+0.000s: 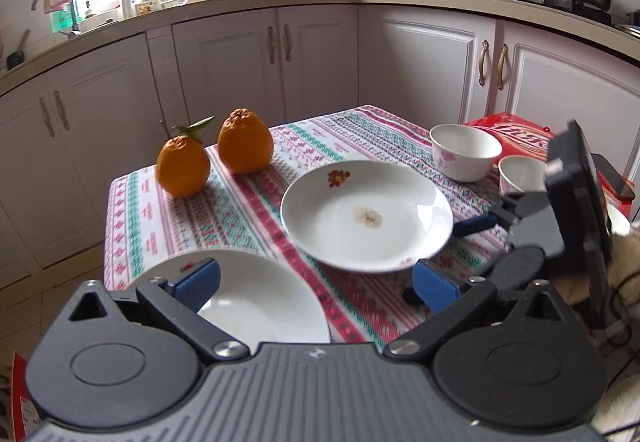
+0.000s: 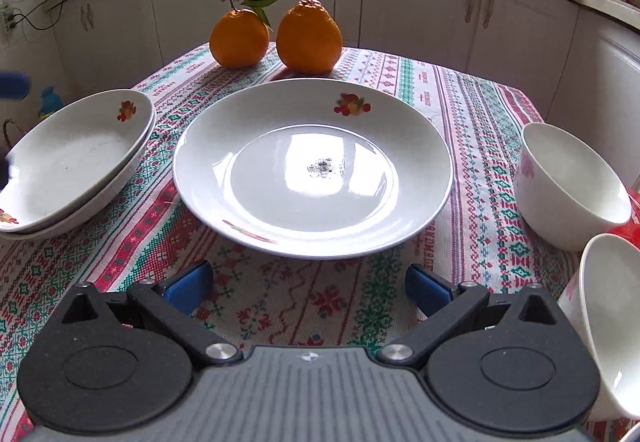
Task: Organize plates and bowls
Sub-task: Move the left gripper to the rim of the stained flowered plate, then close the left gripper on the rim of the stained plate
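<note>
Near bowl (image 2: 608, 326) cut off by right frame edge; stacked plates (image 2: 68, 165) clipped at left edge.

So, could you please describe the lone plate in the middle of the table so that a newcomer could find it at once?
Start at the table with the patterned cloth and find the two oranges at its far edge. Just in front of them sits the single plate, between the stacked plates and the white bowls. It alone has a dark smudge at its centre.
</note>
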